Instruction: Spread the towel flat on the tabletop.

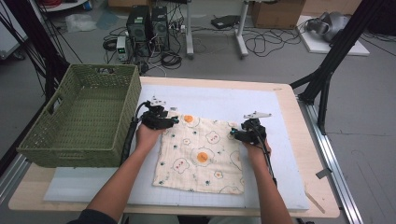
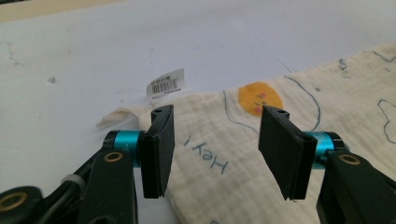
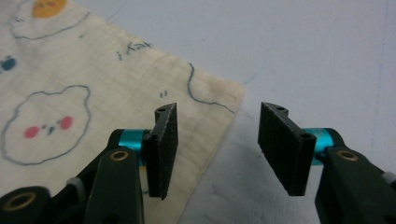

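Note:
A cream cloth [image 1: 203, 156] printed with fried eggs and little bears lies spread flat on the white mat [image 1: 224, 95]. My left gripper [image 1: 173, 122] rests at the cloth's far left corner. In the left gripper view, the left gripper [image 2: 215, 142] is open and the cloth [image 2: 327, 93] lies under the gap between its jaws, a white barcode label [image 2: 166, 84] at the corner just beyond. My right gripper [image 1: 233, 134] sits at the far right corner. In the right gripper view, the right gripper [image 3: 217, 147] is open and straddles the edge of the cloth [image 3: 93, 84], near its corner.
A green woven basket [image 1: 105, 70] stands at the left of the table, close to my left hand. The white mat covers most of the wooden tabletop [image 1: 303, 154]. Computers and cables lie on the floor beyond the table.

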Action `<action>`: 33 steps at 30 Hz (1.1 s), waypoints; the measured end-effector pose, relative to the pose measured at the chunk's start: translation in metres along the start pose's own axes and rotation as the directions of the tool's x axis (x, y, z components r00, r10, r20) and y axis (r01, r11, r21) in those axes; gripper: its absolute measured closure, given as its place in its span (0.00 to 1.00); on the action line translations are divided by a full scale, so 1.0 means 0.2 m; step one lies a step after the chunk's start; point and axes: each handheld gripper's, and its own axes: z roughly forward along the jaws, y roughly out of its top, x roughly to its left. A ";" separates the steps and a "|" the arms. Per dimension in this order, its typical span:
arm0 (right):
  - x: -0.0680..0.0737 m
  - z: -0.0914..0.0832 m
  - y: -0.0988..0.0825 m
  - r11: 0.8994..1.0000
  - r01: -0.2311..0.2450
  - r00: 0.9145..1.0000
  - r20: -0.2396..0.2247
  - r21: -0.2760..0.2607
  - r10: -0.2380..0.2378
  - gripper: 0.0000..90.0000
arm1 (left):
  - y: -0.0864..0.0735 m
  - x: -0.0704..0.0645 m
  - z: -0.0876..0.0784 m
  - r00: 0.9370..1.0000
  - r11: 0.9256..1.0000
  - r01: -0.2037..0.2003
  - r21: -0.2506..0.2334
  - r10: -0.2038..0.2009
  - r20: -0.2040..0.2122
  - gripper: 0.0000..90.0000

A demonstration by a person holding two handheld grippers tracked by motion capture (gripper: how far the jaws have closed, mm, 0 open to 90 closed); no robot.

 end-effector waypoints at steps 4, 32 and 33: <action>-0.01 0.03 0.02 0.999 0.033 0.999 -0.022 -0.006 -0.033 0.93 | -0.03 0.01 0.00 1.000 1.000 0.011 0.002 -0.011 -0.004 0.51; -0.03 -0.20 0.03 0.988 0.102 0.995 0.034 -0.115 -0.099 0.73 | -0.06 0.00 0.05 0.987 0.995 -0.063 0.072 0.073 -0.146 0.96; -0.03 -0.22 0.00 0.988 0.101 0.995 0.028 -0.116 -0.098 0.72 | -0.06 0.00 0.05 0.984 0.995 -0.069 0.067 0.079 -0.157 0.96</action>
